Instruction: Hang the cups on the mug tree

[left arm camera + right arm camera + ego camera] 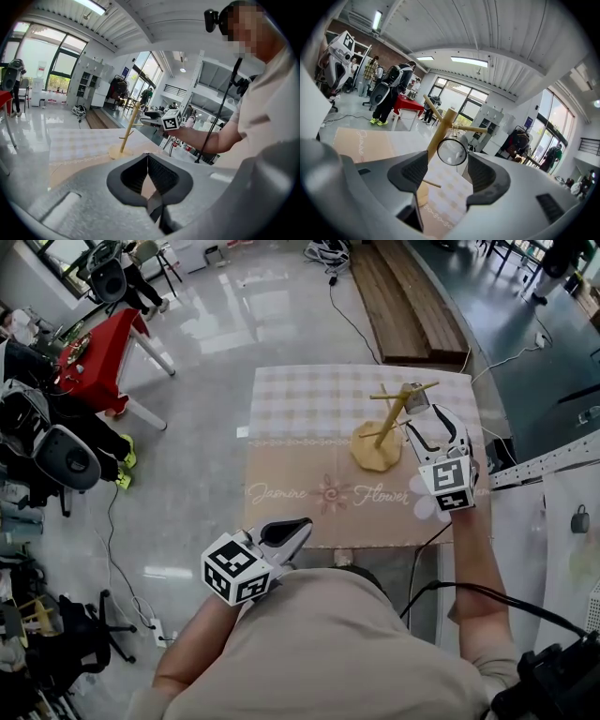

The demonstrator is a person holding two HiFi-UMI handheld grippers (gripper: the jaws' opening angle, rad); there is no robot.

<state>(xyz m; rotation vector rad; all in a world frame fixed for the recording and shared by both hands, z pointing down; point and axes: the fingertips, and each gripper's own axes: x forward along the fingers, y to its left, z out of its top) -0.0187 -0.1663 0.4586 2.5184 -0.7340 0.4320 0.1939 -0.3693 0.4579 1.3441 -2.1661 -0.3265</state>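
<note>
Jaws on our left gripper (147, 161) meet pad to pad with nothing between them. It idles low by our body, at the near edge of the table (300, 409).

Further out, our right gripper (449, 164) reaches to the mug tree (440, 131). Its jaws stand wide, one on each side of a clear glass cup (452, 151), and neither pad seems to press on the glass. The cup hangs against the top of the trunk, beneath a slanted peg (476, 129). We judge its handle to be on that peg, though we cannot tell how far along it sits. We see no other cup on the table.

From here the danger is in drawing back. The pads flank the cup closely, so a sideways drift or a tilt of our wrist could catch the glass and drag the handle off the peg, dropping it on the table. The tree also looks light on its round base. A knock on a peg could rock or tip it, cup and all.
</note>
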